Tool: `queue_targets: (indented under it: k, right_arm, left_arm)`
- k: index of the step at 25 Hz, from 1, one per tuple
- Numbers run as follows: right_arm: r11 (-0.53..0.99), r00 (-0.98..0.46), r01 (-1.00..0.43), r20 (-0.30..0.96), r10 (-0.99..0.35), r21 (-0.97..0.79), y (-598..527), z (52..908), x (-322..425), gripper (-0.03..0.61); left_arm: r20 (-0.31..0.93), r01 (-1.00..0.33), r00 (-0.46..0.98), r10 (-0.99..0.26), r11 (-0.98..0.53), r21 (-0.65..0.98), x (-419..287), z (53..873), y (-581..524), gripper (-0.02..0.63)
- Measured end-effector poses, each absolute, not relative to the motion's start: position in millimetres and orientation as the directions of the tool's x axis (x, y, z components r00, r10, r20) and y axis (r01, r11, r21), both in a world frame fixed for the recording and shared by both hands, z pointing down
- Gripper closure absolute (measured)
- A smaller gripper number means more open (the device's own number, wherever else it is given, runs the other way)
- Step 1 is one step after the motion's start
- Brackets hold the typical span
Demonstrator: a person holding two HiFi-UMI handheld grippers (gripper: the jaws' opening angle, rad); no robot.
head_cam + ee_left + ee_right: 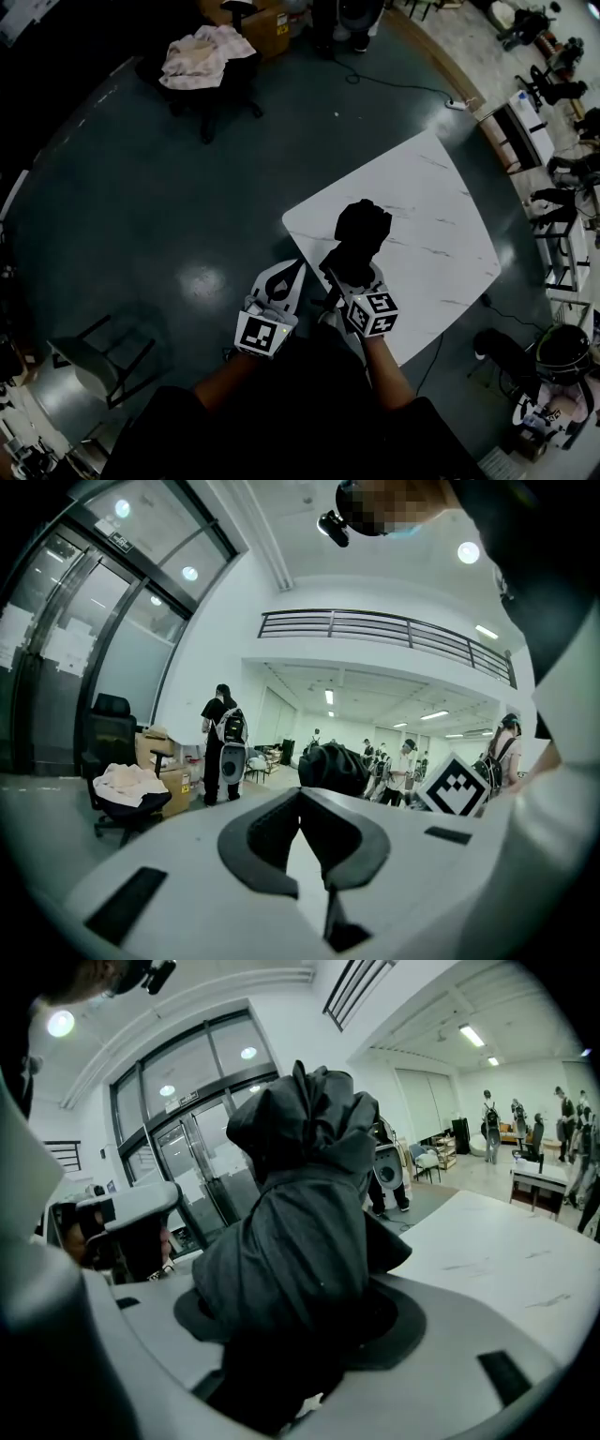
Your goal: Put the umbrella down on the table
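Observation:
A folded black umbrella (pixel 361 234) stands up from my right gripper (pixel 352 277), held over the near-left corner of the white marble table (pixel 431 216). In the right gripper view the umbrella (pixel 300 1222) fills the space between the jaws of that gripper (pixel 300 1335), which are shut on its lower part, with the table (pixel 506 1260) beyond on the right. My left gripper (pixel 286 272) hangs just left of it over the floor, holding nothing. In the left gripper view its jaws (pixel 300 794) meet at the tips, and the umbrella (pixel 333 769) shows beyond them.
An office chair draped with a pale cloth (pixel 202 56) stands on the dark floor at the far left, next to cardboard boxes (pixel 267 23). A folding chair (pixel 94 361) sits near left. A person with a backpack (pixel 223 742) stands farther off. Cables trail by the table's right side.

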State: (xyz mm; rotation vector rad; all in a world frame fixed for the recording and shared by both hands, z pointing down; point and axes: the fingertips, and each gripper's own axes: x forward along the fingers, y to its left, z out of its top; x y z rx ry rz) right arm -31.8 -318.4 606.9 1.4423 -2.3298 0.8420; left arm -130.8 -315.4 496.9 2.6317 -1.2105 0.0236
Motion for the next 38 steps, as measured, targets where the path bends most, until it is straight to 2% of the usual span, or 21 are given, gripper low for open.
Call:
queue_targets:
  k: [10, 18, 25, 30, 38]
  right_arm:
    - [0.231, -0.370, -0.929, 0.669, -0.645, -0.291, -355.2, 683.3, -35.3, 0.275]
    - [0.124, -0.317, -0.947, 0.790, -0.525, -0.298, -374.4, 744.0, -30.3, 0.273]
    - [0.069, -0.290, -0.954, 0.846, -0.447, -0.291, -384.3, 777.3, -30.0, 0.273]
    - [0.025, -0.285, -0.954, 0.883, -0.372, -0.298, -387.6, 800.8, -35.5, 0.272]
    - [0.004, -0.270, -0.958, 0.894, -0.356, -0.288, -390.1, 813.1, -37.4, 0.256]
  left_arm:
    - [0.138, -0.694, 0.717, -0.683, -0.684, 0.226, -123.1, 515.7, -340.7, 0.606]
    - [0.160, -0.690, 0.720, -0.675, -0.672, 0.268, -133.5, 528.2, -354.3, 0.606]
    - [0.181, -0.688, 0.725, -0.665, -0.683, 0.245, -140.9, 529.2, -355.6, 0.606]
    - [0.179, -0.680, 0.730, -0.659, -0.675, 0.287, -145.2, 535.6, -349.7, 0.606]
    - [0.183, -0.705, 0.701, -0.690, -0.631, 0.323, -157.4, 539.0, -355.3, 0.606]
